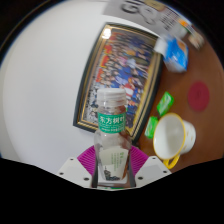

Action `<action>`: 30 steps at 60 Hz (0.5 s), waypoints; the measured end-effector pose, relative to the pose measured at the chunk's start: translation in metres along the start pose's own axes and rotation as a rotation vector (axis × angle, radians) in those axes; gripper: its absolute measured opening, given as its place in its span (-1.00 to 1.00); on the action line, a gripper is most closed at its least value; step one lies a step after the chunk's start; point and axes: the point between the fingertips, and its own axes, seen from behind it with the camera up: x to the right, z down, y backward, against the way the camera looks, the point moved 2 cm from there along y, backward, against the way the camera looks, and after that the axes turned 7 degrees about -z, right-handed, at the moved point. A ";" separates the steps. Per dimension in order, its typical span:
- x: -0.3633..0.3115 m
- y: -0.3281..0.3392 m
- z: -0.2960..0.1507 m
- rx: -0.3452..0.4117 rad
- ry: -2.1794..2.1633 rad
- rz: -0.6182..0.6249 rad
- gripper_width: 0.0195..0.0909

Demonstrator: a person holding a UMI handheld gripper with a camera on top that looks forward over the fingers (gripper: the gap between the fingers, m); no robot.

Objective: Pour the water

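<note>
Bottle (113, 140) clamped in tool (112, 166), one white cup (173, 135) beside

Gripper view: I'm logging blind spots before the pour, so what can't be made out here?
- Bottle: its base, and how the fingers meet it, are cut off below.
- Cup: contents too small to tell.
- Poster: print too small to read.
- Green packets: labels unreadable.

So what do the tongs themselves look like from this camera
Only the tips of the tongs show: two fingers with magenta-purple pads on their inner faces, and pale grey finger bodies below. No cables, markings, hand or sleeve are visible.
</note>
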 end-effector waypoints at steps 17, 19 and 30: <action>0.007 0.040 -0.136 0.104 0.996 0.252 -0.34; 0.020 0.046 -0.149 0.100 1.063 0.277 -0.35; 0.096 0.052 -0.175 0.030 1.208 0.421 -0.35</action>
